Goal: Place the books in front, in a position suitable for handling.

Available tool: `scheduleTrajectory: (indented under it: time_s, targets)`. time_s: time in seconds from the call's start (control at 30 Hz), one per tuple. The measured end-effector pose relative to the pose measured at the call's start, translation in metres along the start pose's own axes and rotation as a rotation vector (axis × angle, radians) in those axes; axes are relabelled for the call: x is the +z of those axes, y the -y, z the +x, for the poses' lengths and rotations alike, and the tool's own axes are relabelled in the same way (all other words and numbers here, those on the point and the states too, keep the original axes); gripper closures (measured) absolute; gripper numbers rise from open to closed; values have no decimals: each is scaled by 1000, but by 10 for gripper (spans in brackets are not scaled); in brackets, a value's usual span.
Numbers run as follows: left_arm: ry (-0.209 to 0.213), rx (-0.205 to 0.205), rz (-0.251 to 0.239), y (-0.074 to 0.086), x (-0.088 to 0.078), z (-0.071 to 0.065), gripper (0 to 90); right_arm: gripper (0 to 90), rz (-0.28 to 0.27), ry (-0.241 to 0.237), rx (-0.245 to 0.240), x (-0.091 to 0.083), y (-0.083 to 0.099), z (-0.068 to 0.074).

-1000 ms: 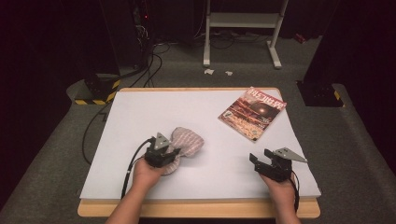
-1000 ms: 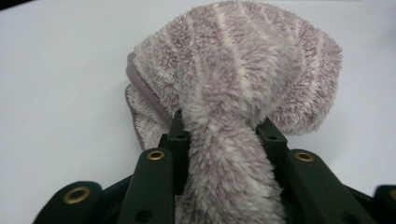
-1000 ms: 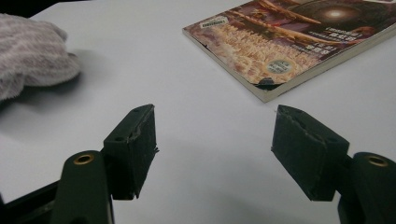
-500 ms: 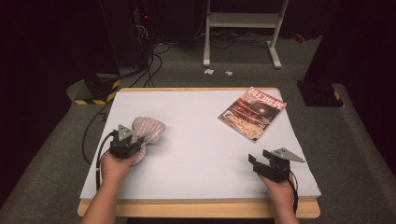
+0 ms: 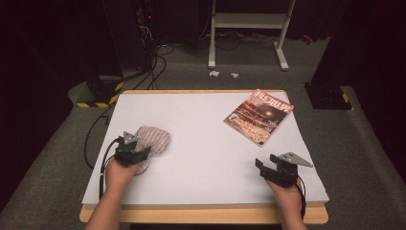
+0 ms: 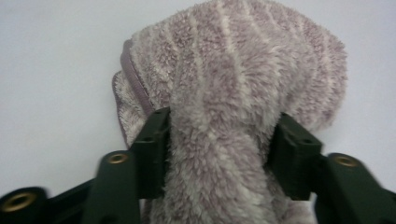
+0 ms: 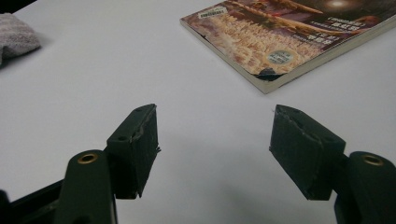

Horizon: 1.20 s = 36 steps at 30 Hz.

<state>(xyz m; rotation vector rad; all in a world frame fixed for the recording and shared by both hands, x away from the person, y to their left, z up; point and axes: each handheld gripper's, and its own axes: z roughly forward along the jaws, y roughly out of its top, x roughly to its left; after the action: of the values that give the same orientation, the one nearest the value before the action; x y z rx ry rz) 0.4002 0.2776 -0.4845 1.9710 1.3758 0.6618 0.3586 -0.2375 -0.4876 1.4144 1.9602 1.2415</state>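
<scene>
Your towel (image 5: 151,139) lies on the tabletop (image 5: 206,163) at its left side, with your left gripper (image 5: 131,152) at its near end and the towel between its jaws. The magazine (image 5: 259,115) lies at the far right. Your right gripper (image 5: 266,168) sits near the front right, well apart from both.

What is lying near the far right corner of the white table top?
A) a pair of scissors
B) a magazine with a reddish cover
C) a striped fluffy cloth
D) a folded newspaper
B: the magazine with a reddish cover lies flat near the table's far right corner, while the striped fluffy cloth sits at the near left, by the left gripper.
</scene>
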Motion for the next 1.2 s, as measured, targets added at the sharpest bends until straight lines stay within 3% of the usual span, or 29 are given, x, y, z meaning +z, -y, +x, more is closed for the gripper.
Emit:
scheduleTrajectory:
  time_s: [0.13,0.4,0.67,0.83,1.03,1.2]
  targets:
    - [14,4,-35,-6,-15,-5,291,329,1,1,5,0,0,-1]
    - [69,22,-113,-23,-42,-19,254,336,3,2,5,0,0,0]
    - [141,58,-144,-43,-41,-47,274,344,-5,10,10,-1,0,-3]
    - [191,122,-134,-63,-21,-80,302,342,-6,38,0,-2,-1,-3]
    - [273,170,-113,-88,23,-123,318,347,8,80,-17,1,-1,-4]
    - [347,175,-102,-107,64,-153,347,364,33,100,-24,8,-4,-6]
